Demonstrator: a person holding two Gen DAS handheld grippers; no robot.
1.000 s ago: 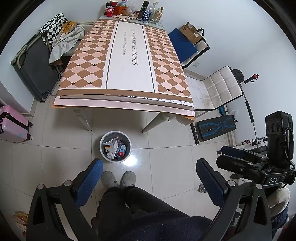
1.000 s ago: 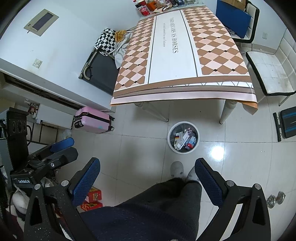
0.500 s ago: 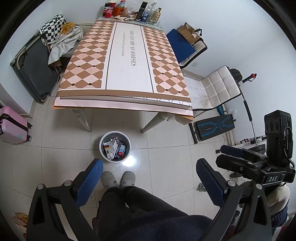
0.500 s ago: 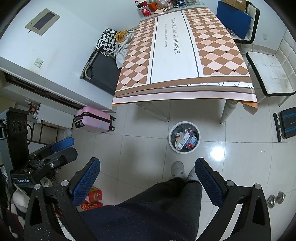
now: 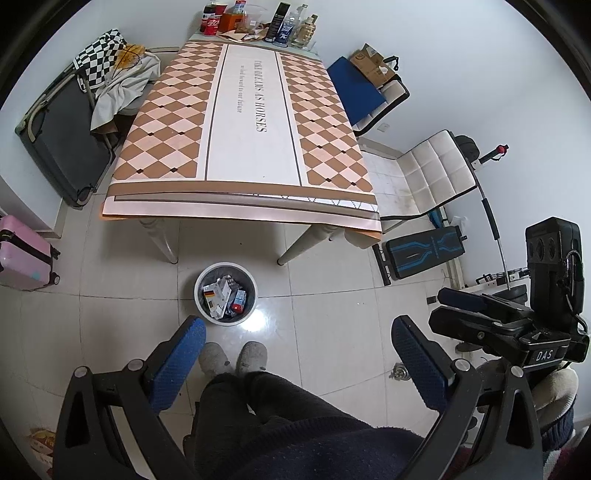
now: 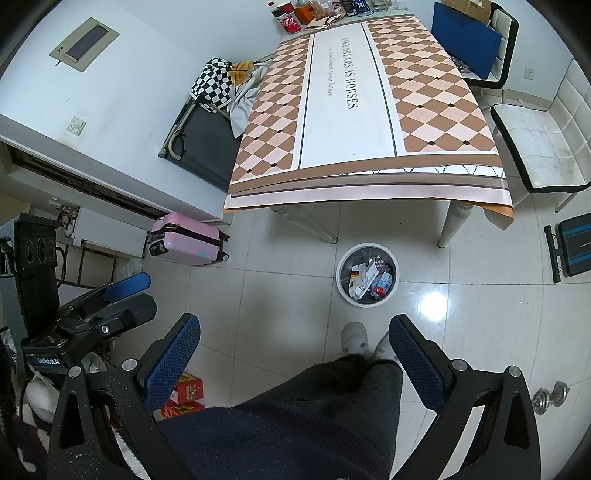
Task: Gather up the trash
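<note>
Below, trash bin (image 5: 225, 293) on floor ahead of both tongs (image 5: 295, 350) (image 6: 293, 349), spread, empty; contents probably cartons.

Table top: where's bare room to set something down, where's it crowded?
The table is bare from its near edge up past the printed lettering. The far end by the wall is crowded with bottles and cans. Both grippers are open, empty.

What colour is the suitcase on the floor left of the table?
Pink. The suitcase shows best in the right wrist view, lying on the tiles near the wall.
</note>
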